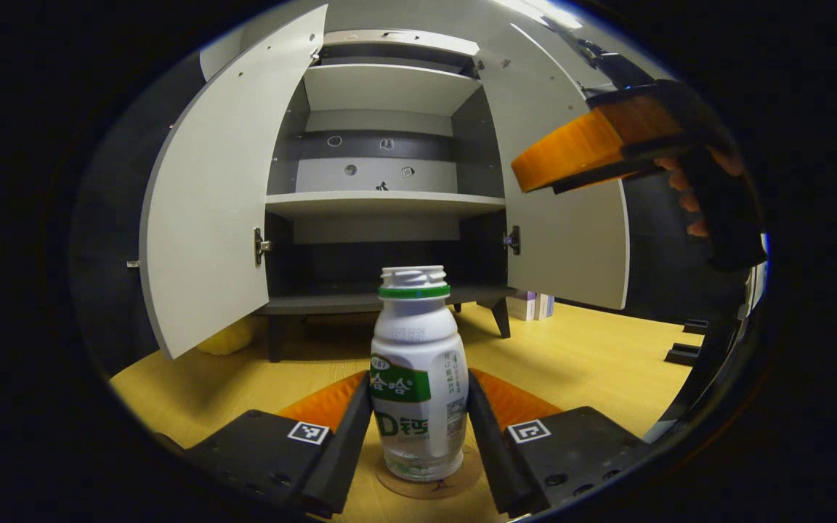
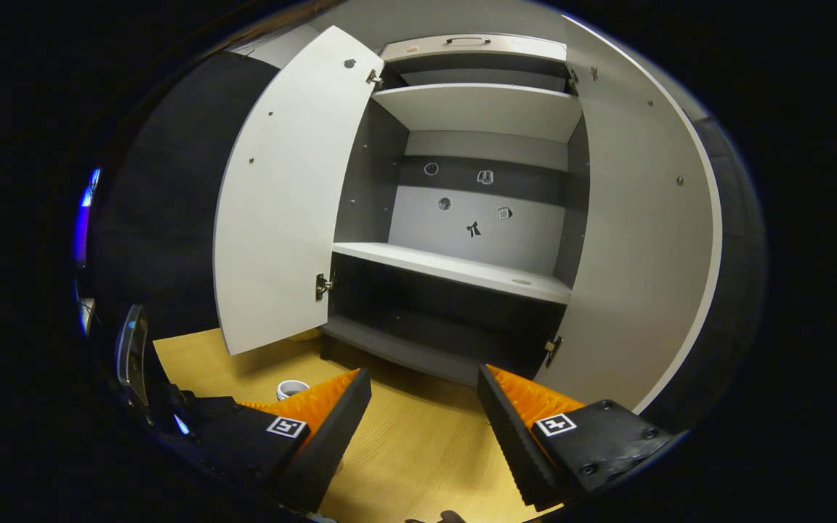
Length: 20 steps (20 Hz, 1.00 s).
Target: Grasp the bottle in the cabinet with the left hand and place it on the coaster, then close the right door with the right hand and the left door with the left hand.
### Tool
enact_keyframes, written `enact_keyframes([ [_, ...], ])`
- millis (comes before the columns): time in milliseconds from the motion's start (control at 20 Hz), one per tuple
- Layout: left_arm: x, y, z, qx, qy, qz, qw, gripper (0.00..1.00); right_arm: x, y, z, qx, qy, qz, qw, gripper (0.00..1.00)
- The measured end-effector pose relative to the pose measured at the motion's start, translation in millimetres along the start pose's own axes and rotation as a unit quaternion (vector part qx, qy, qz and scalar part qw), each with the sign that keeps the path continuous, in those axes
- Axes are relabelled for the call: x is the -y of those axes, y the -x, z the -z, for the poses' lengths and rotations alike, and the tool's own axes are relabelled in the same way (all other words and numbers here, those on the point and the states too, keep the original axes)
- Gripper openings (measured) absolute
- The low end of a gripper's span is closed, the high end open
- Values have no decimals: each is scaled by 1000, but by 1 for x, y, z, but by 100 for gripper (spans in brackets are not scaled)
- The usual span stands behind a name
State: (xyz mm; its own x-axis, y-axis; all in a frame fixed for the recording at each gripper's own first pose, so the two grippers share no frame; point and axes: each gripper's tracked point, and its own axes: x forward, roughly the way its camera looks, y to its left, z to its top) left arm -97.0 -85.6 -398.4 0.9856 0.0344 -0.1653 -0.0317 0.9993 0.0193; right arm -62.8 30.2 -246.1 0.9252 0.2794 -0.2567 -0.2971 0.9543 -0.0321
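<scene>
While the left gripper [image 1: 418,425] has its two black fingers pressed against either side of a white drink bottle [image 1: 419,378], the bottle stands upright with its base on a round brown coaster [image 1: 426,481] on the yellow wooden table [image 1: 593,356]. Behind it, the grey cabinet [image 1: 389,203] stands with both doors swung wide and its shelves bare. By my reading, the step in hand is the release: the fingers should part evenly and only a little at first, so neither drags the light, narrow bottle sideways off the coaster, then draw straight back. In the left gripper view the right gripper [image 1: 593,149], held in a hand, floats near the right door [image 1: 571,218]. In its own view the right gripper's fingers [image 2: 513,428] stand wide apart, holding nothing, facing the cabinet between the two doors.
</scene>
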Motion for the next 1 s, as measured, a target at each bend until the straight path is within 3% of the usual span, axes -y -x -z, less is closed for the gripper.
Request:
enact_keyframes([
  [350, -9, -6, -5, -3, 15, -31, 999, 80, 7, -7, 0, -5, -1, -3, 1000, 98],
  [400, -10, -8, -9, -2, 22, -31, 999, 91, 7, -7, -3, -4, -1, -4, 1000, 98],
  [550, -12, -10, -39, 4, 36, -25, 999, 95, 11, -5, -23, 6, -1, -2, 1000, 98],
  [700, -10, -10, -92, 21, 30, -9, 999, 95, 19, -2, -53, 16, 0, 8, 1000, 98],
  [1000, -20, -11, -245, 75, -5, 52, 996, 95, 48, 21, -146, 77, -27, 88, 993, 98],
])
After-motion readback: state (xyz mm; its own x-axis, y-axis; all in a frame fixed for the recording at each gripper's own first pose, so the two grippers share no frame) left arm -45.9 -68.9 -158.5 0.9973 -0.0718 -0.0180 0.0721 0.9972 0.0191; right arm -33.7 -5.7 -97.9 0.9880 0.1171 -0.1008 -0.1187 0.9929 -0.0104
